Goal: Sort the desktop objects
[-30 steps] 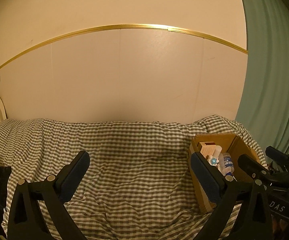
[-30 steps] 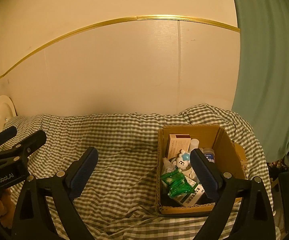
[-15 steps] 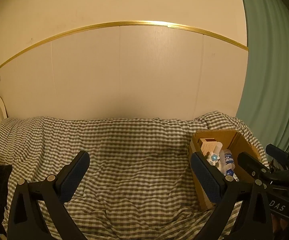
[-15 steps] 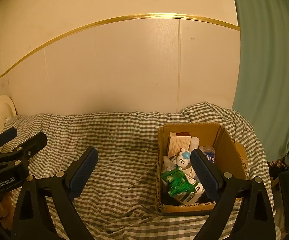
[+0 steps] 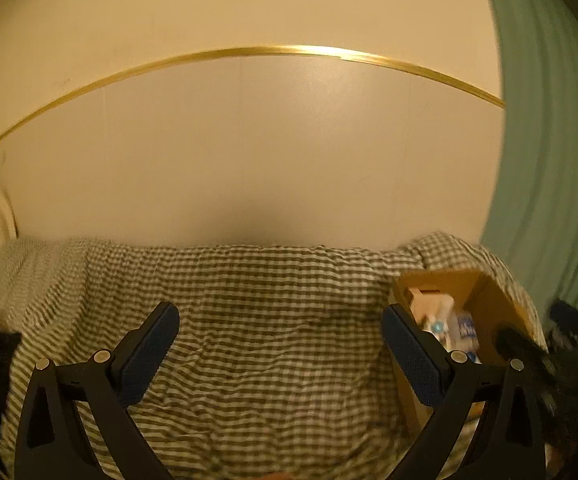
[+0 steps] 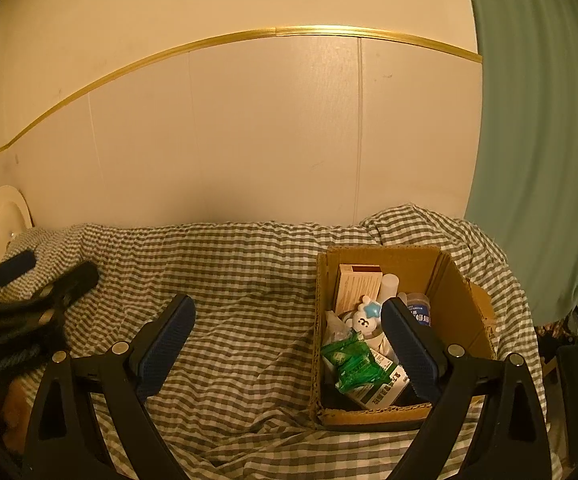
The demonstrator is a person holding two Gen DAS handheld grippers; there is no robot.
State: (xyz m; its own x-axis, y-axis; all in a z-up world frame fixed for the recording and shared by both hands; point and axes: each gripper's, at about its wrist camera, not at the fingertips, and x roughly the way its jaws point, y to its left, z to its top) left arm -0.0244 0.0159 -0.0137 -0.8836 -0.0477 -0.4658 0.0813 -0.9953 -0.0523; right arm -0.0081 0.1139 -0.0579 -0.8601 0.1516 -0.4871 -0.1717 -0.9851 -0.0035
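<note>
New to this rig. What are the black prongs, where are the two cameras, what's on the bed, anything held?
No robot arm here: a person holds a two-finger tool in each hand, with a fisheye camera on each looking along its fingers. One picture looks past the left hand-held gripper, the other past the right hand-held gripper. Both are open and hold nothing. On the checked bedcover stands a cardboard box with a green packet, small bottles and cartons inside.
</note>
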